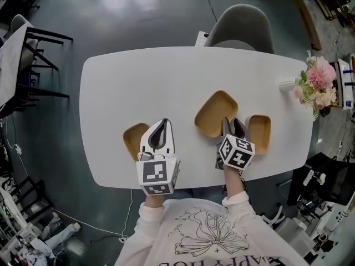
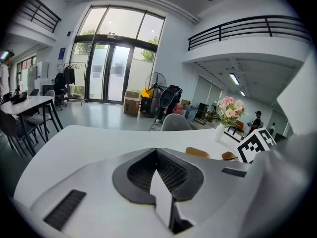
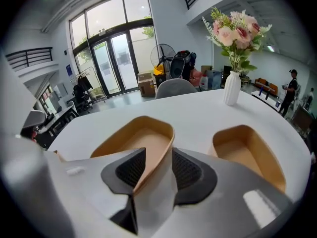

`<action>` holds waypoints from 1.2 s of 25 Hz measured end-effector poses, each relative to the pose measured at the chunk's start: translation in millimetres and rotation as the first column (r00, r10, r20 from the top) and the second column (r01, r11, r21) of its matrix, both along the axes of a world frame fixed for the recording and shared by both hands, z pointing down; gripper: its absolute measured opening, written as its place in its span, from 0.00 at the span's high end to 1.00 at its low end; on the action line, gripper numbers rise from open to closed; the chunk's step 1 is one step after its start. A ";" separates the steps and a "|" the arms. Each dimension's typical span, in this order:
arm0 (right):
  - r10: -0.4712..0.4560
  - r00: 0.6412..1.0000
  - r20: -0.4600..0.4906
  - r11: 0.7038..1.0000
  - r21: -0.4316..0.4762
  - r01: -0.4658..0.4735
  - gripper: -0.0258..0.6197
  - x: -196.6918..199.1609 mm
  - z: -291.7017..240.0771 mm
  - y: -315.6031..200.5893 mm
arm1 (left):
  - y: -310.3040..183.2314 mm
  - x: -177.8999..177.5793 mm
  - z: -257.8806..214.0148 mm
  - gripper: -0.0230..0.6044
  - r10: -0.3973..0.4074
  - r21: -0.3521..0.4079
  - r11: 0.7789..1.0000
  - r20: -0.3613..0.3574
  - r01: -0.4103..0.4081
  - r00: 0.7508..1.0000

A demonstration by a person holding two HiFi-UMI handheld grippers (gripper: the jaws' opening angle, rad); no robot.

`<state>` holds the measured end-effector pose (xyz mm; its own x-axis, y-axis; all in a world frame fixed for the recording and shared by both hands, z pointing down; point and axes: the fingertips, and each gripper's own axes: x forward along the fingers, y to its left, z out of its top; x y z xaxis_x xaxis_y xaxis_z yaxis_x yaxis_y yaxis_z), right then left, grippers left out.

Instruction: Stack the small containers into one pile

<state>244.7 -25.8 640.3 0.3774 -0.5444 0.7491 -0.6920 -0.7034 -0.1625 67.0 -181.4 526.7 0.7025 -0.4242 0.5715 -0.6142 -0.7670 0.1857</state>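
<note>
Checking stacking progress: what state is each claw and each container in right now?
Left claw: shut, empty.
Right claw: open, straddling the middle tan container's near rim.
Middle tan container: upright, empty, unstacked, on the white table.
Left tan container: upright, unstacked, partly hidden by the left claw.
Right tan container: upright, empty, unstacked.
White vase of pink flowers: upright.

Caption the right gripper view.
Right gripper open, fingers astride the near rim of a tan container; second tan container beside it, flower vase behind, on a white table.
</note>
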 end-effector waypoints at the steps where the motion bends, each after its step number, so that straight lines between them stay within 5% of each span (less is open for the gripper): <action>1: 0.005 1.000 0.010 1.000 -0.005 -0.005 0.69 -0.1 3.6 0.3 | -0.3 -0.5 0.9 0.95 -0.002 -0.001 1.000 0.002 0.002 1.000; 10: 0.067 0.996 0.067 0.998 0.016 -0.068 0.91 4.9 16.0 -2.1 | -2.1 -11.8 15.9 0.95 -0.055 -0.027 0.998 0.014 0.055 0.998; 19: -0.032 0.998 0.060 0.993 0.113 0.025 0.92 -1.1 -20.8 -26.3 | 0.0 -33.3 -5.3 0.95 -0.151 0.017 0.988 -0.009 0.151 0.988; 25: -0.140 0.989 0.057 0.972 0.199 0.126 0.92 -28.1 -54.6 -48.4 | 6.3 -65.9 -30.0 0.95 -0.253 0.061 0.965 -0.034 0.255 0.967; 30: -0.263 0.962 0.074 0.938 0.254 0.237 0.92 -69.3 -70.4 -77.5 | 6.1 -107.1 -51.8 0.95 -0.363 0.103 0.924 -0.063 0.368 0.930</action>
